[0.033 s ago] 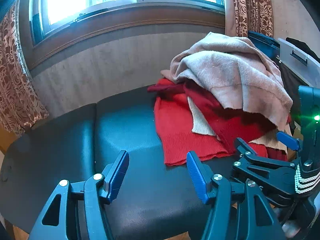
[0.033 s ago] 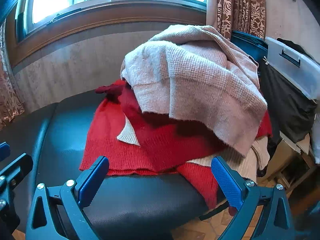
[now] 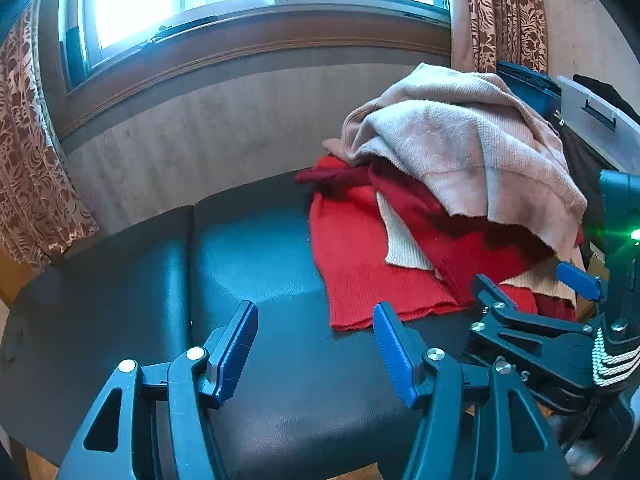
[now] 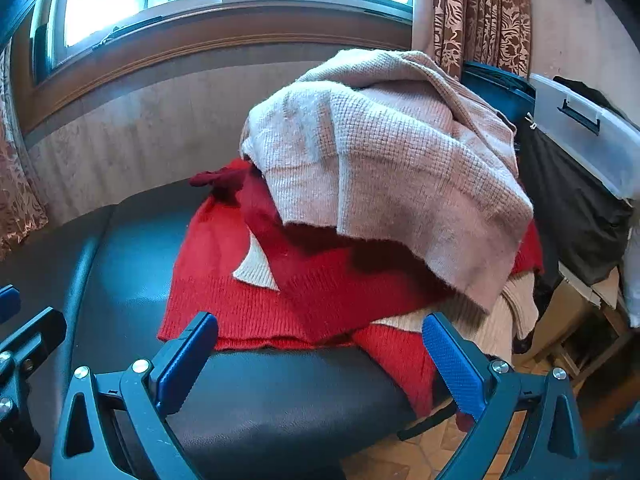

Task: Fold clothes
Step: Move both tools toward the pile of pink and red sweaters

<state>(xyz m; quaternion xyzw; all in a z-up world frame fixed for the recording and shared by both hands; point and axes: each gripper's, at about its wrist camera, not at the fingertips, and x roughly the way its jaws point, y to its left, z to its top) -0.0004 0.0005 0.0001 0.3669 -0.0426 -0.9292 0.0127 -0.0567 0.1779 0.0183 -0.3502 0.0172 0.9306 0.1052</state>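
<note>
A pile of knitwear lies on a black padded bench (image 3: pixel 248 264). A pale pink sweater (image 3: pixel 472 156) sits on top, over a dark red garment (image 3: pixel 460 240), a cream piece (image 3: pixel 400 240) and a bright red sweater (image 3: pixel 360 272). The pile shows closer in the right wrist view: the pink sweater (image 4: pixel 392 168), the bright red sweater (image 4: pixel 240 304). My left gripper (image 3: pixel 316 344) is open and empty over bare bench, left of the pile. My right gripper (image 4: pixel 320 352) is open and empty at the red sweater's near hem. It also shows in the left wrist view (image 3: pixel 536 292).
A wall with a window (image 3: pixel 192 4) runs behind the bench, with patterned curtains (image 3: pixel 32 168) at both sides. A grey plastic bin (image 4: pixel 588 132) and dark cloth (image 4: pixel 572 208) stand right of the bench. The bench's front edge (image 4: pixel 300 436) drops to a wood floor.
</note>
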